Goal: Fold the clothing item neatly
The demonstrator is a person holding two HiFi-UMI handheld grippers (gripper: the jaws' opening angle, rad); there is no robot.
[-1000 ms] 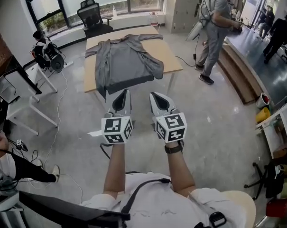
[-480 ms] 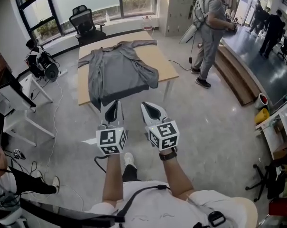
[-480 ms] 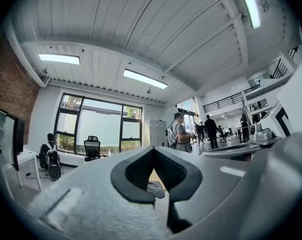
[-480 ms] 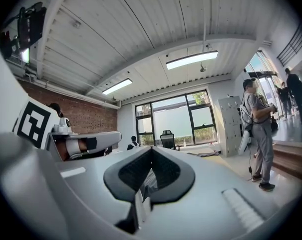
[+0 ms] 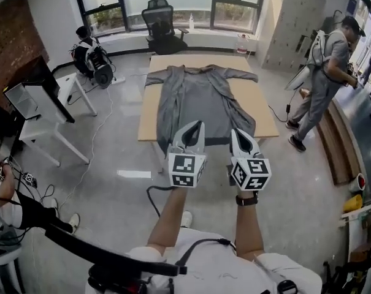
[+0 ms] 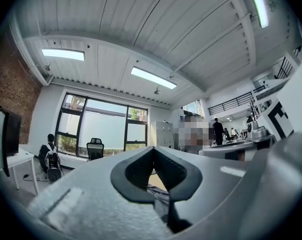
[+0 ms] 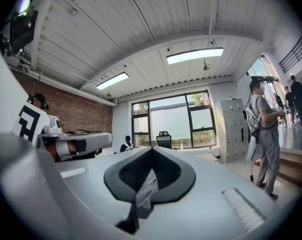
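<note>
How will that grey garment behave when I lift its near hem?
Probably floppy: the grey garment lies flat, its hem drooping over the table edge. Likely light, since the cloth looks thin and softly wrinkled; expect sagging between two grip points.

Plain grey garment ahead of both claws, on tan tabletop. Black-and-white square markers on pale grey left gripper and right gripper. Black chair beyond.

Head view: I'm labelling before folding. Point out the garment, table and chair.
garment (image 5: 200,100), head view, middle of its body.
table (image 5: 149,109), head view, bare left strip of the top.
chair (image 5: 162,18), head view, backrest.
</note>
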